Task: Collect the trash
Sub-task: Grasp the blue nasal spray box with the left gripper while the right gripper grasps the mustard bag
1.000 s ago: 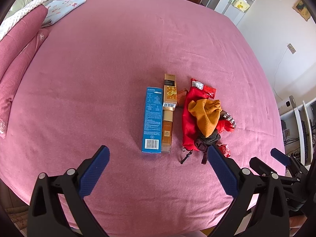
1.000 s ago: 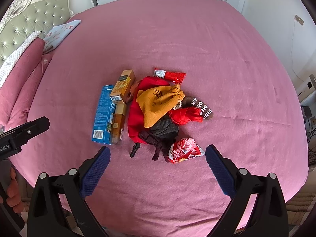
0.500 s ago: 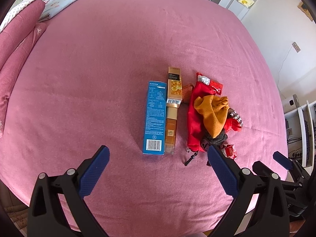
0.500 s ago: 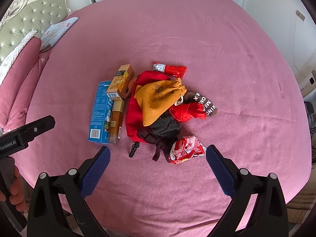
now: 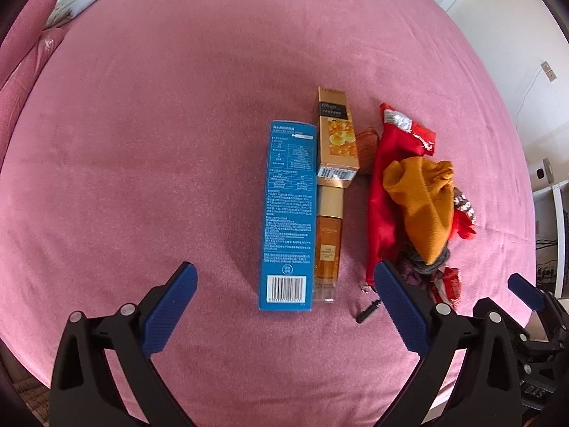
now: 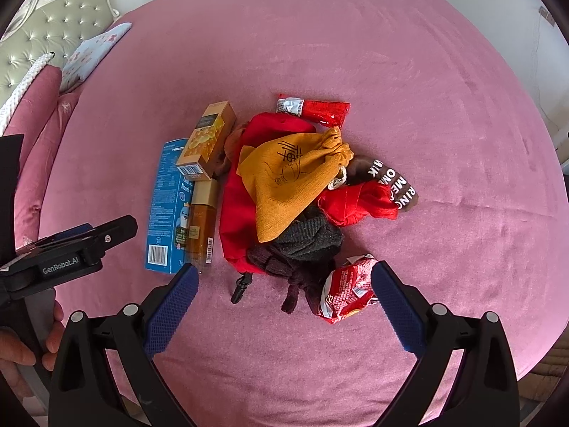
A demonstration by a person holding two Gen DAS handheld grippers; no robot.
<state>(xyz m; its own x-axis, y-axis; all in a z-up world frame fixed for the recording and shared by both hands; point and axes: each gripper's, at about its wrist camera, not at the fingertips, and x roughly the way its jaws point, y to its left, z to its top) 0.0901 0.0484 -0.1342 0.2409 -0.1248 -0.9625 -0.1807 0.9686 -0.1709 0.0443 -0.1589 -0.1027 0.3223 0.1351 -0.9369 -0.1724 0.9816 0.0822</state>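
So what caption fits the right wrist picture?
Open right gripper above a crumpled red wrapper beside a pile of cloth bags on a pink bed.

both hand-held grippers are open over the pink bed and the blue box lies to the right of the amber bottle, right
Not quite. The blue box lies to the left of the amber bottle, side by side with it, as the left wrist view shows. The rest holds: the left hand-held gripper and the right hand-held gripper are both open over the pink bed.
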